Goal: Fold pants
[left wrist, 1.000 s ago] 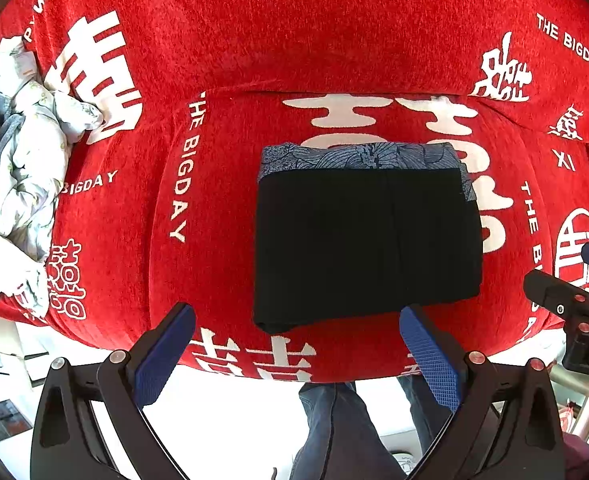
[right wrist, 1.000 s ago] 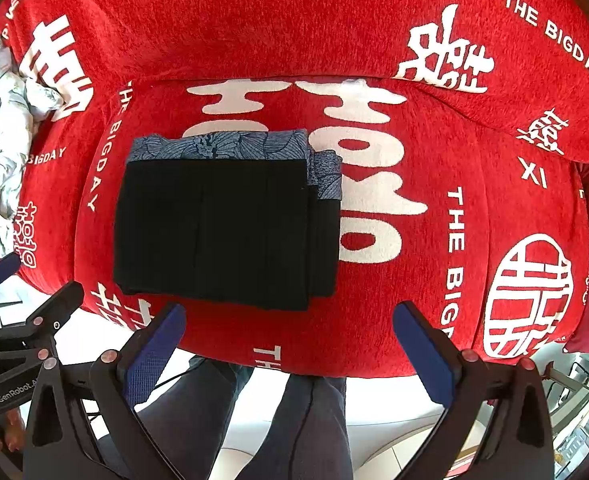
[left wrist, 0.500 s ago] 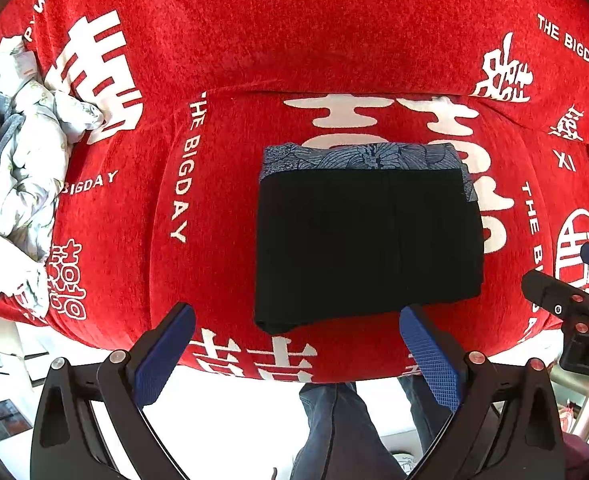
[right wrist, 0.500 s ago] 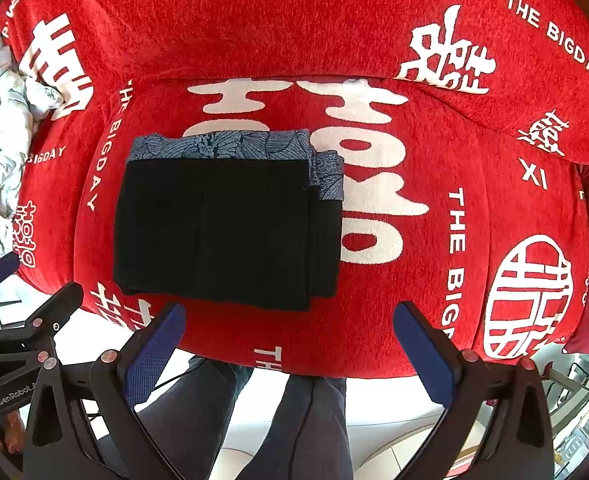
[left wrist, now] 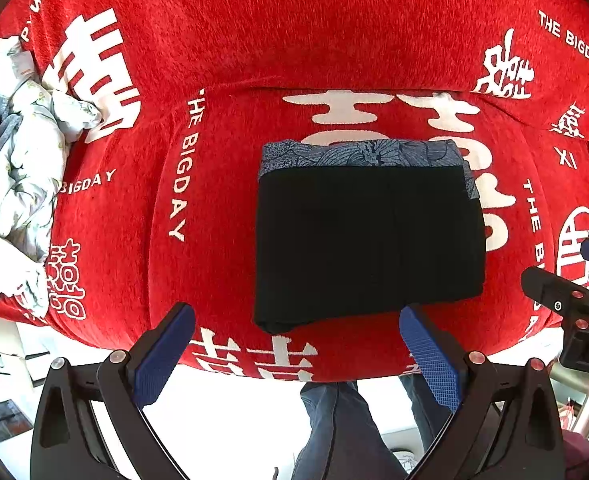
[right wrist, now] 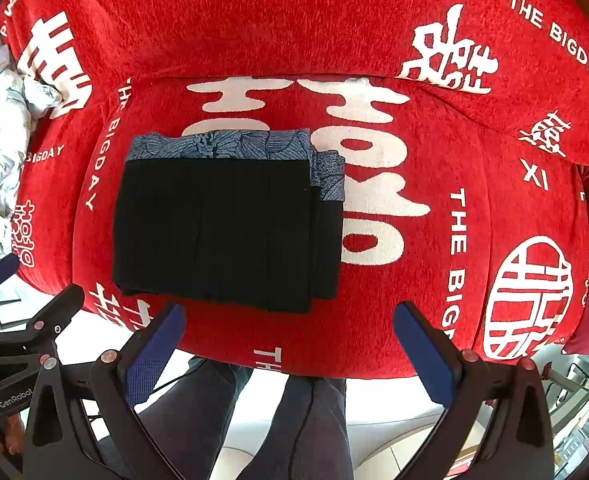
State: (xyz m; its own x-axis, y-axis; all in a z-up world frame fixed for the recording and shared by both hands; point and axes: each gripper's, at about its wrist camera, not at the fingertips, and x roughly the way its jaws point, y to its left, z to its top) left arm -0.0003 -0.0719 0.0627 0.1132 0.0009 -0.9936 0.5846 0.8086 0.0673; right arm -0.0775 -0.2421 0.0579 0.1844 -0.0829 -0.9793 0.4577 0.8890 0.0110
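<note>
A pair of black pants [left wrist: 368, 240] with a blue patterned waistband lies folded into a flat rectangle on the seat of a red sofa cover [left wrist: 214, 208] printed with white characters. The left gripper [left wrist: 292, 322] and right gripper [right wrist: 288, 320] hover near its front edge, blue-padded fingers [left wrist: 428, 354] spread wide and holding nothing. A crumpled pale floral cloth [left wrist: 22, 152] rests at the sofa's left end, well apart from the pants.

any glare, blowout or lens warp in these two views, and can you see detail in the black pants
Left wrist view: strong fisheye bowing of the red cover, floor below blown out white, pants nearly featureless black, only the patterned band sharp. Right wrist view: same bowing and dark corners, white floor glare, faint fold lines visible on the pants; no motion blur.
</note>
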